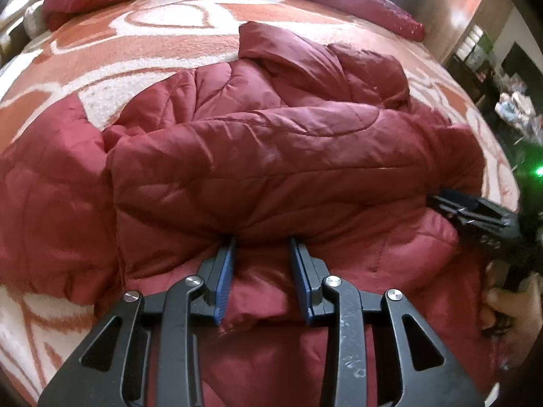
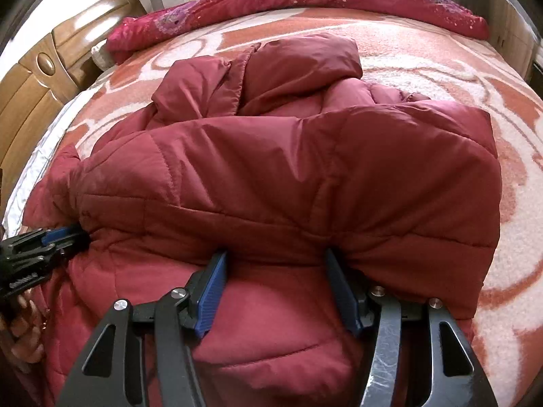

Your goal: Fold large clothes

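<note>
We are looking at a big dark red puffy jacket (image 1: 271, 156) that is lying on a bed. The bed is wearing a fuzzy orange and white blanket (image 1: 112, 47) with swirly shapes. The jacket is lying in the middle of the blanket, and part of it is folded over on top of itself, so it is making a thick, puffy roll.

Our left gripper (image 1: 261, 242) is sitting on the near part of the jacket. Its two blue fingers (image 1: 224, 278) are standing wide apart, with the tips poking under the edge of the puffy fold. Red cloth is lying between the fingers, but they are not squeezing it.

Our right gripper (image 2: 275, 254) is doing the same thing a little way along the same fold. Its blue fingers (image 2: 210, 295) are spread apart too, and the tips are tucked under the fold. Nothing is pinched there.

From the right camera we are seeing the left gripper at the left side, touching the jacket's edge. From the left camera we are seeing the right gripper at the right side, with a hand (image 1: 512, 318) holding it.

A long red flowery quilt (image 2: 305, 3) is lying rolled up along the far side of the bed. A wooden headboard (image 2: 44, 78) is standing at the left in the right camera's view.
</note>
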